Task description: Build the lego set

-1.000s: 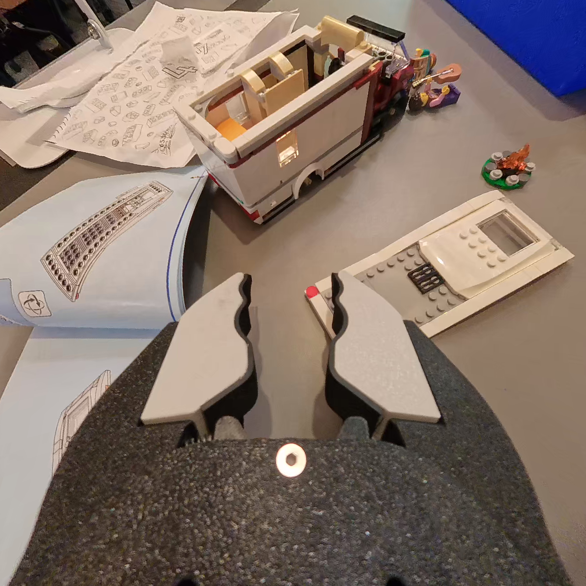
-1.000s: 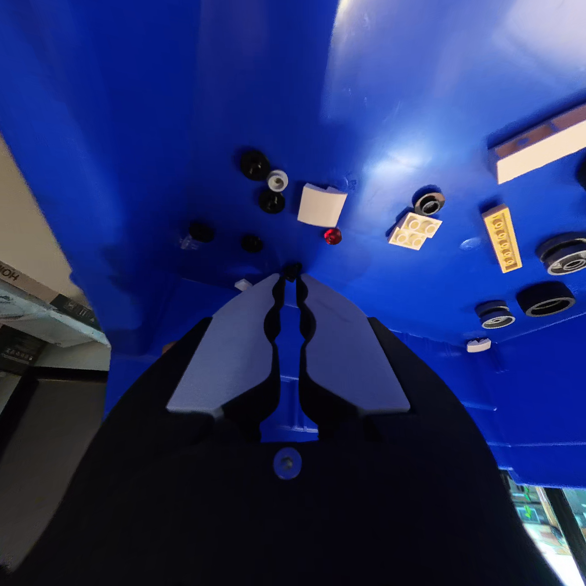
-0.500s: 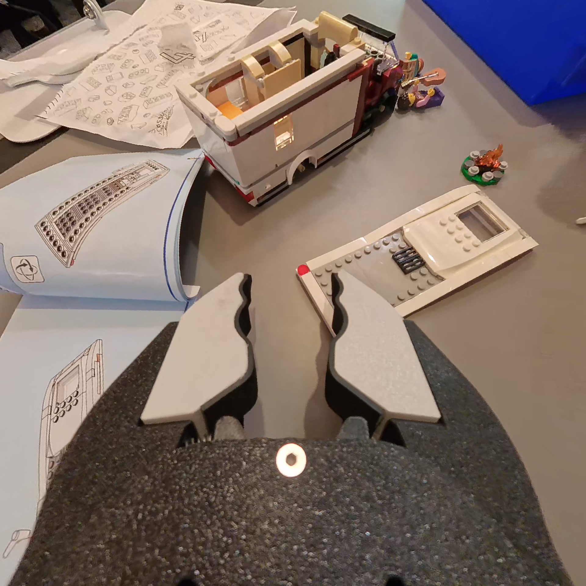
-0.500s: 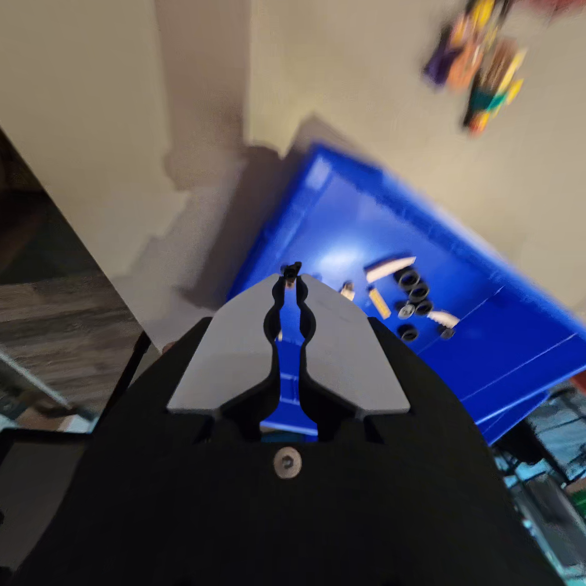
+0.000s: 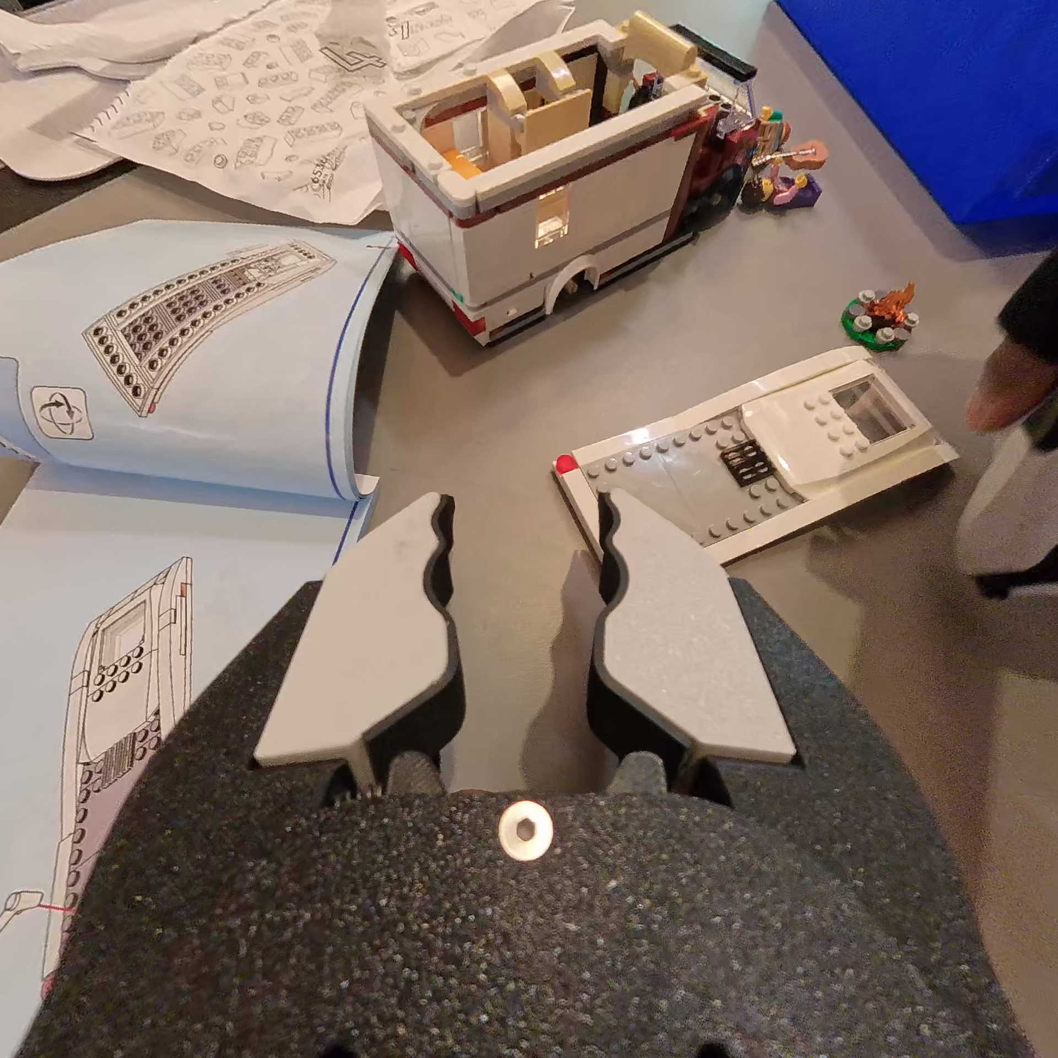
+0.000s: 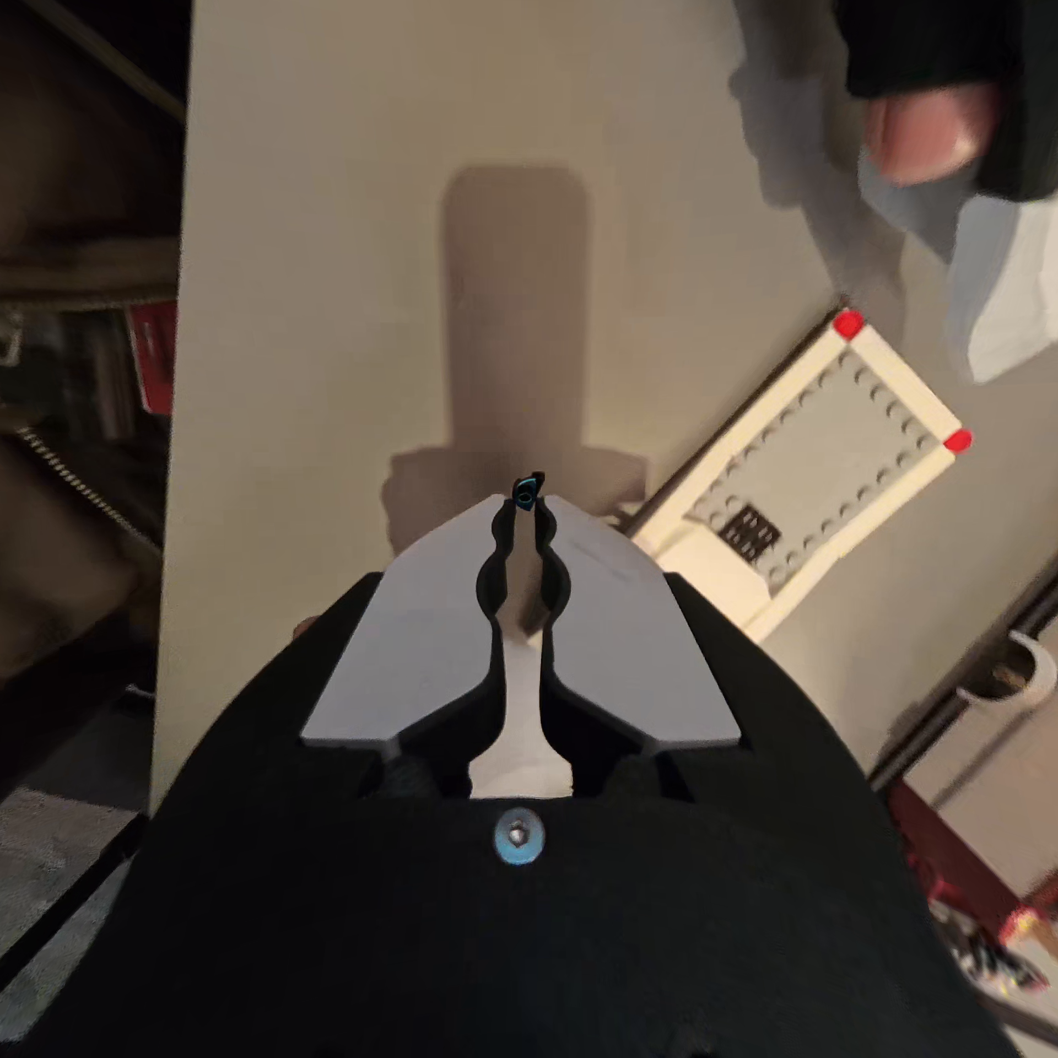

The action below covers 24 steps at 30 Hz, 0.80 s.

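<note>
Right hand-held gripper (image 6: pixel 529 504) is pinching a tiny black piece (image 6: pixel 526 493) at frame centre. It's swung out of the blue bin and now sits over the grey surface (image 6: pixel 343 229), with the white roof panel (image 6: pixel 801 475) at right. Left hand-held gripper (image 5: pixel 524 515) hangs open, nothing in it, beside that panel (image 5: pixel 744 458).

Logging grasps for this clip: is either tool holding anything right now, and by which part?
The right tool pinches a small black piece at its very fingertips; which part of it is gripped cannot be told. The left tool is open, holding nothing, above the grey table.
</note>
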Each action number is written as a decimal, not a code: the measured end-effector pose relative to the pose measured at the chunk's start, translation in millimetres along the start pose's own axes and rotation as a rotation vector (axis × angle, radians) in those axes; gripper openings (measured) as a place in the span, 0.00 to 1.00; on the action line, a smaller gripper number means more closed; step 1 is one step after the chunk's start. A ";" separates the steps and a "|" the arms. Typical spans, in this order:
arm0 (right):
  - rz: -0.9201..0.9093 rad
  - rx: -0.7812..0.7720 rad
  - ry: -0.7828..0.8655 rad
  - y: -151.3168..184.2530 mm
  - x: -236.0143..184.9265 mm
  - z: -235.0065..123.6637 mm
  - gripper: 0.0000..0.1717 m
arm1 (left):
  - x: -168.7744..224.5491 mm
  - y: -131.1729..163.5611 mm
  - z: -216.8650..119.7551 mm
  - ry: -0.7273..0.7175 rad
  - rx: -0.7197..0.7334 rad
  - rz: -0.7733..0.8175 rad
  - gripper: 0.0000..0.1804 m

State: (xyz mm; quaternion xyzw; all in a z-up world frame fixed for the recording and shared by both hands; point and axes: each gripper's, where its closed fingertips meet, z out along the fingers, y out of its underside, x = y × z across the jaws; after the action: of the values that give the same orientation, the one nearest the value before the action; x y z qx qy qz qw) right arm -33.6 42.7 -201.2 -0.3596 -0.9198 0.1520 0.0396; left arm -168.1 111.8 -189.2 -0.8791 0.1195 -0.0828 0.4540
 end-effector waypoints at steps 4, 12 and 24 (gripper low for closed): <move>0.004 -0.041 0.019 -3.2 1.3 21.2 0.04 | -0.8 1.4 -0.5 0.006 -0.005 -0.023 0.27; 0.069 0.067 0.037 -13.0 4.5 15.5 0.11 | 0.7 1.6 -0.7 0.026 -0.005 -0.047 0.28; 0.434 0.135 0.296 14.5 74.4 -4.9 0.52 | 8.4 1.0 1.8 0.051 -0.010 -0.082 0.28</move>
State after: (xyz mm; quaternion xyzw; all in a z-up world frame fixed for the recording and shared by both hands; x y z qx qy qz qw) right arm -78.2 104.2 -203.7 -0.5630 -0.7933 0.1638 0.1640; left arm -159.7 110.2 -190.7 -0.8832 0.0952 -0.1232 0.4425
